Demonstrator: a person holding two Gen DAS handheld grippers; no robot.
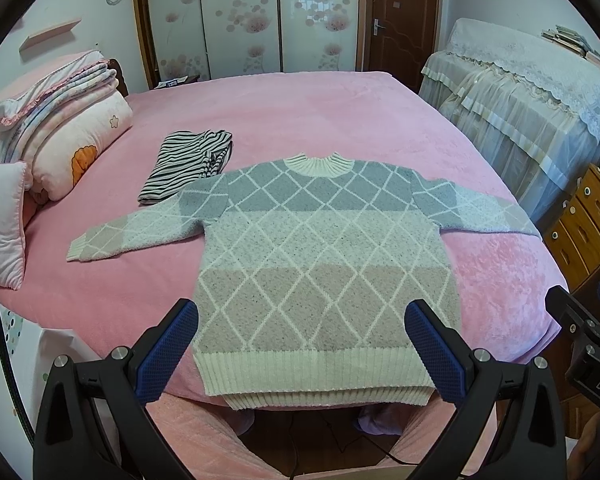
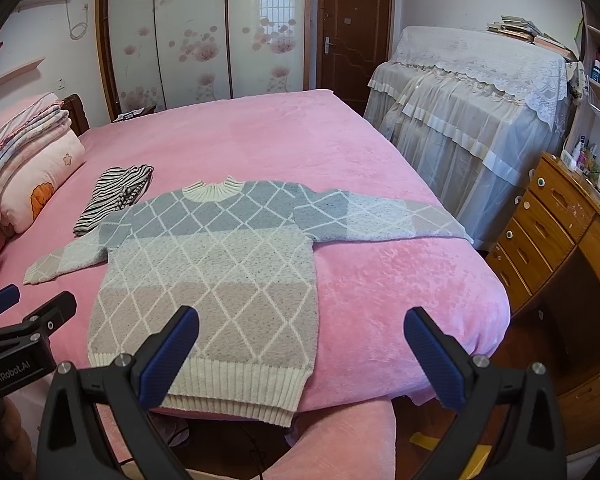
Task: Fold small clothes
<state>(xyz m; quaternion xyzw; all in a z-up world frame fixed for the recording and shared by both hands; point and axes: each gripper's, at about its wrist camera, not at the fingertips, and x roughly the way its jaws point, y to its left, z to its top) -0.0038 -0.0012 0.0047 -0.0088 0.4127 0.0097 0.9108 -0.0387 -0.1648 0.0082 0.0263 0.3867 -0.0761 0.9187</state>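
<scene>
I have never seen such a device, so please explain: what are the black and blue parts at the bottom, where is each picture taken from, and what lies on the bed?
There is no robot. A person holds two hand grippers, each with a camera looking forward along its fingers. One picture comes from the left gripper, the other from the right gripper. The blue pads are their jaws; both stand open and hold nothing. On the pink bed a sweater lies spread flat with its sleeves out. Behind it lies a folded striped garment. Pillows are stacked at the left.
</scene>
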